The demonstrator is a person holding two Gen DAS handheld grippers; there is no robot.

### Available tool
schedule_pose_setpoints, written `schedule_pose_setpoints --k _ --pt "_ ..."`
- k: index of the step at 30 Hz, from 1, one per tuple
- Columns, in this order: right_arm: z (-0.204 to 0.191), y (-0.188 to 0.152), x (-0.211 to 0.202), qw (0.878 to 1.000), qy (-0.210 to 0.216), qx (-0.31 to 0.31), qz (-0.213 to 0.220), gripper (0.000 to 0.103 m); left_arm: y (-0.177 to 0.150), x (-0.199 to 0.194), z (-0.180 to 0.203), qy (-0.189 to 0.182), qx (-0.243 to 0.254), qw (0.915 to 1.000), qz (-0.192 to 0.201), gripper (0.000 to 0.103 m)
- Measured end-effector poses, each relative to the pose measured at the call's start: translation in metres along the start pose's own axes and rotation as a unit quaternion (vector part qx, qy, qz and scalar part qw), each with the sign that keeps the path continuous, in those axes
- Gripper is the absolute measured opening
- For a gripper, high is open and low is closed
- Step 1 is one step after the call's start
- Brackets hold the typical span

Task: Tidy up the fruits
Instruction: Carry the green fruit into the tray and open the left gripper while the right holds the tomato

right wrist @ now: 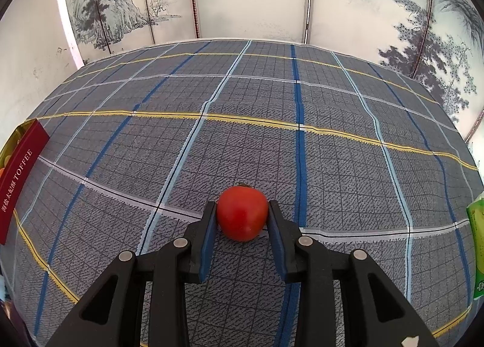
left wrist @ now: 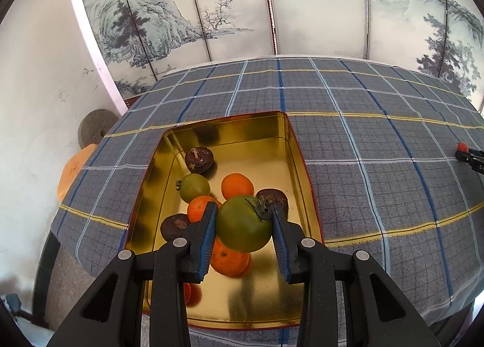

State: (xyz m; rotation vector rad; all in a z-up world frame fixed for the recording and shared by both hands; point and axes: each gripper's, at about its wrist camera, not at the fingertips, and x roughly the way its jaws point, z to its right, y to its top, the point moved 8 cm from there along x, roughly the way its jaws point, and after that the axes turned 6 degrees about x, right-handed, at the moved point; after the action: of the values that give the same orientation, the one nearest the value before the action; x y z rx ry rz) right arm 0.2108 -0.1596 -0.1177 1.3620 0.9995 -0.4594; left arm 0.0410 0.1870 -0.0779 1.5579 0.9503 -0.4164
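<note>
My left gripper [left wrist: 243,206] is shut on a large green tomato [left wrist: 243,224], stem to the right, held above the near half of a gold-lined tin [left wrist: 298,147]. In the tin lie three oranges [left wrist: 237,186], a small green tomato [left wrist: 194,187] and three dark brown fruits [left wrist: 199,159]. My right gripper [right wrist: 242,205] is shut on a red tomato [right wrist: 242,214] that rests on the checked tablecloth [right wrist: 272,99]. The left wrist view shows that red tomato [left wrist: 461,146] far off to the right. The tin's red side [right wrist: 18,177] shows at the left edge of the right wrist view.
A green packet [right wrist: 477,244] lies at the table's right edge. Beyond the table's left edge sit an orange object [left wrist: 72,171] and a round grey one [left wrist: 95,129]. A painted folding screen [left wrist: 211,14] stands behind the table.
</note>
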Motion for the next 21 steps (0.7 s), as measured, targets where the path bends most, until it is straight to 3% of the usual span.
schedule_pose_setpoints --k 21 --pt "-0.0009 0.0002 0.0003 1.000 -0.005 -0.003 0.000 0.032 -0.0026 0.0060 -0.0047 0.011 0.003 0.9999 0.002 0.036"
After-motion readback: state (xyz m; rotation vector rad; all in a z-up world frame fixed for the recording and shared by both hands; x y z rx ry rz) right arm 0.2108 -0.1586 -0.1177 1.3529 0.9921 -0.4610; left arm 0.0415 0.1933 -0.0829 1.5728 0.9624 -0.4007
